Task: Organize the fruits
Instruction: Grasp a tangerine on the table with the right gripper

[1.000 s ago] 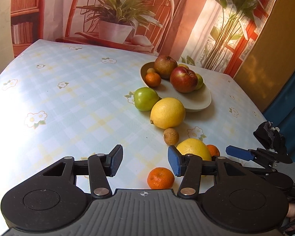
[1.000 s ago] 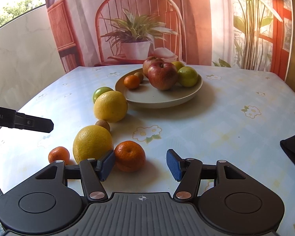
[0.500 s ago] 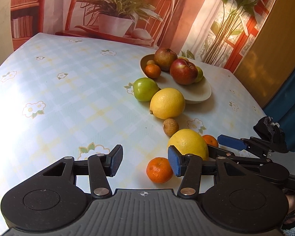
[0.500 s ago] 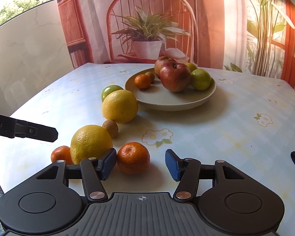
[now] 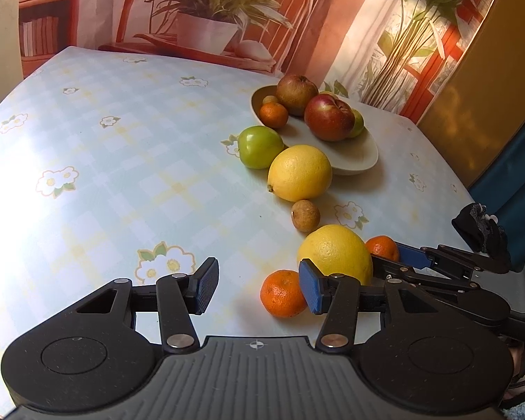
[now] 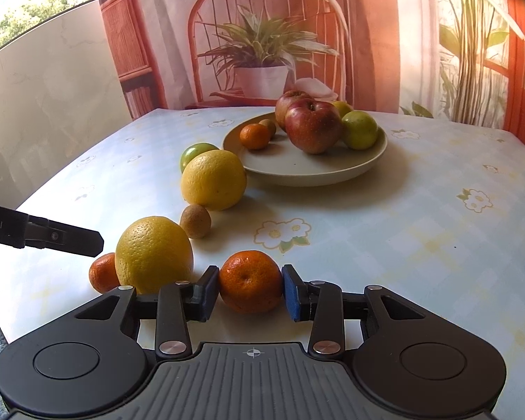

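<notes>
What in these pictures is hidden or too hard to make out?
- Yellow fruit at the plate's back: right wrist view, mostly behind the red apple.
- Green apple: right wrist view, half behind a lemon.
- Right tongs: left wrist view, partly behind the nearer lemon and left tongs.

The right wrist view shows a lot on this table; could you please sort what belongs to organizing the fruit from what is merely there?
Job:
- round orange mandarin, pads of right gripper closed on it after just closing
- loose large yellow citrus, small brown round fruit
- shallow beige plate with red apple

Lying about:
- pale floral tablecloth
- potted-plant backdrop
</notes>
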Available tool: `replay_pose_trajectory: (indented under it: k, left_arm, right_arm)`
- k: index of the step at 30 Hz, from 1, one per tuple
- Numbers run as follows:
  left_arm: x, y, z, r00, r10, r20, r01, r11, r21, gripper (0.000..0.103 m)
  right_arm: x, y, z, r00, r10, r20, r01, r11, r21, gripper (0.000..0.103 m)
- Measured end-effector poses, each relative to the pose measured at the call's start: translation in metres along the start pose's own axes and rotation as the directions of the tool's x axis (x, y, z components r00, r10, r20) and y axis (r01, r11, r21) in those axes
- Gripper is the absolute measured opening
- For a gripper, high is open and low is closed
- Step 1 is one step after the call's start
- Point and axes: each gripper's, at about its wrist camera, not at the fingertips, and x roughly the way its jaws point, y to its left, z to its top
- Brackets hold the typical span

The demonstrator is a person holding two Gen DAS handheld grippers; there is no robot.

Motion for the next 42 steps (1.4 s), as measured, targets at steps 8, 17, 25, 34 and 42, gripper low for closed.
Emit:
replay_pose_trajectory:
  k: [8, 17, 25, 34, 42]
  left_arm:
    - [0.0, 0.001, -0.002, 1.0, -0.008, -0.005, 0.007, 1.0, -0.008, 0.053]
    - [-0.006, -0.003, 0.0, 0.999, -0.022, 0.026, 0.02, 0.999, 0.043, 0.053]
    - [-0.001, -0.003, -0.002, 0.999, -0.031, 0.007, 0.031, 0.999, 0.045, 0.053]
    - [0.004, -0.003, 0.012, 0.999, -0.034, 0.024, 0.034, 0.999, 0.015, 0.053]
    - [0.046, -0.023, 0.054, 0.996, -0.067, -0.062, 0.064, 0.997, -0.048, 0.053]
  right_arm:
    - [0.006, -0.021, 0.003, 0.987, -0.128, 0.098, 0.134, 0.989, -0.057, 0.035]
    - [0.009, -0.026, 0.005, 0.988, -0.109, 0.114, 0.117, 0.991, -0.061, 0.035]
    - [0.012, -0.023, 0.005, 0.991, -0.099, 0.092, 0.106, 0.992, -0.075, 0.035]
    - [0.012, -0.023, 0.005, 0.991, -0.098, 0.091, 0.105, 0.992, -0.074, 0.035]
    - [0.013, -0.023, 0.006, 0.991, -0.097, 0.09, 0.104, 0.992, -0.071, 0.035]
